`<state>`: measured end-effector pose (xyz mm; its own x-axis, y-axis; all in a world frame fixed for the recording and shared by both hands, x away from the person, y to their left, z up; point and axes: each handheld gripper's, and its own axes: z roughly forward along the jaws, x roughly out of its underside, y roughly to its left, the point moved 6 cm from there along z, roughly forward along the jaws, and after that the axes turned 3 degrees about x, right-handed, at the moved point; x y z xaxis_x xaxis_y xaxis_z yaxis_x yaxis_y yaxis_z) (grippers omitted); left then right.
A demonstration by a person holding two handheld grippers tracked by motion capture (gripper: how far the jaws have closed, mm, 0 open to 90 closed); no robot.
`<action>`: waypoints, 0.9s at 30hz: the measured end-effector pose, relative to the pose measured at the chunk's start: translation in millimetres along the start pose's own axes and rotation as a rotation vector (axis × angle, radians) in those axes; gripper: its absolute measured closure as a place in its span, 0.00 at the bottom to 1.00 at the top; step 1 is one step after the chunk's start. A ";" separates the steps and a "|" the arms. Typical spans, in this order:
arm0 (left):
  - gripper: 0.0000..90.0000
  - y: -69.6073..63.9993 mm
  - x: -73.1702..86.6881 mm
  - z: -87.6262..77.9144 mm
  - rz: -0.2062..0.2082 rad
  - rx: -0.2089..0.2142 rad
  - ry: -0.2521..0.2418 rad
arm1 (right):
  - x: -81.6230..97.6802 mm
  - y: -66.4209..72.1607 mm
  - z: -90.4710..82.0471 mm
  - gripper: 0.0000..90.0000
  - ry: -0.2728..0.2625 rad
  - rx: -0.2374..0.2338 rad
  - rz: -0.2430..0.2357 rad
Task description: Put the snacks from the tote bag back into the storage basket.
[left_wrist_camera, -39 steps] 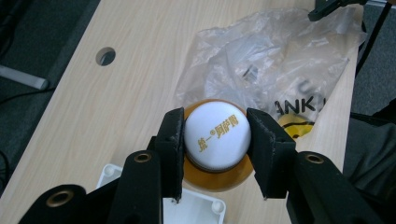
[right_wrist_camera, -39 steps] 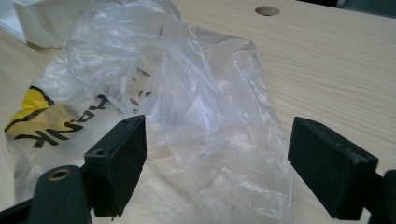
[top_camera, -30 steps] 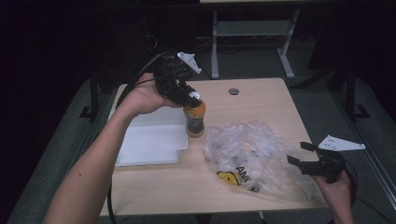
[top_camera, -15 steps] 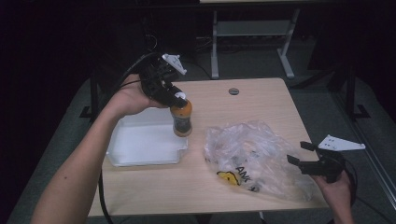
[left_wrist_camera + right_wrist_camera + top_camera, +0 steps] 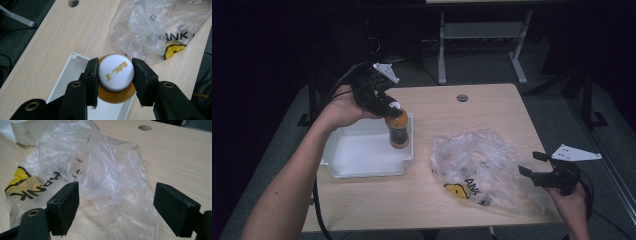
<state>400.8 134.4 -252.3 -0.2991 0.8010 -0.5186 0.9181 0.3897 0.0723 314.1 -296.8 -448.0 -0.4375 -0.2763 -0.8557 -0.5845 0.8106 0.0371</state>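
Note:
An orange bottle (image 5: 399, 131) with a white cap (image 5: 115, 71) hangs upright over the right end of a white tray (image 5: 362, 155). My left gripper (image 5: 388, 107) is shut on its cap, pads pressed against both sides (image 5: 115, 75). A crumpled clear plastic bag (image 5: 479, 167) with a yellow and black print lies on the wooden table (image 5: 432, 200) to the right of the tray. My right gripper (image 5: 532, 165) stands open at the bag's right edge, jaws wide apart with the bag's plastic (image 5: 110, 177) lying ahead of them and nothing gripped (image 5: 116, 207).
A round cable hole (image 5: 462, 97) sits near the table's far edge. A white desk frame (image 5: 482, 35) stands on the dark floor behind the table. Cables trail from the left gripper off the table's left side.
My left hand has carried the bottle leftward and slightly down, from beside the bag to above the tray's right end. The right gripper and the bag have stayed put.

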 end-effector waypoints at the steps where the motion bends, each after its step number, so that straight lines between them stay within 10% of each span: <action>1: 0.66 0.5 1.0 0.1 0.000 0.001 0.000 | -0.1 -0.1 -0.1 0.22 0.000 0.000 0.000; 27: 0.66 7.3 17.7 18.7 -0.029 0.010 0.014 | 0.8 -1.1 -1.8 0.23 -0.006 -0.003 0.003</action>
<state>407.0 143.0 -276.8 -0.3295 0.7955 -0.5086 0.9114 0.4085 0.0486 313.2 -298.8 -447.8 -0.4350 -0.2712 -0.8586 -0.5853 0.8098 0.0407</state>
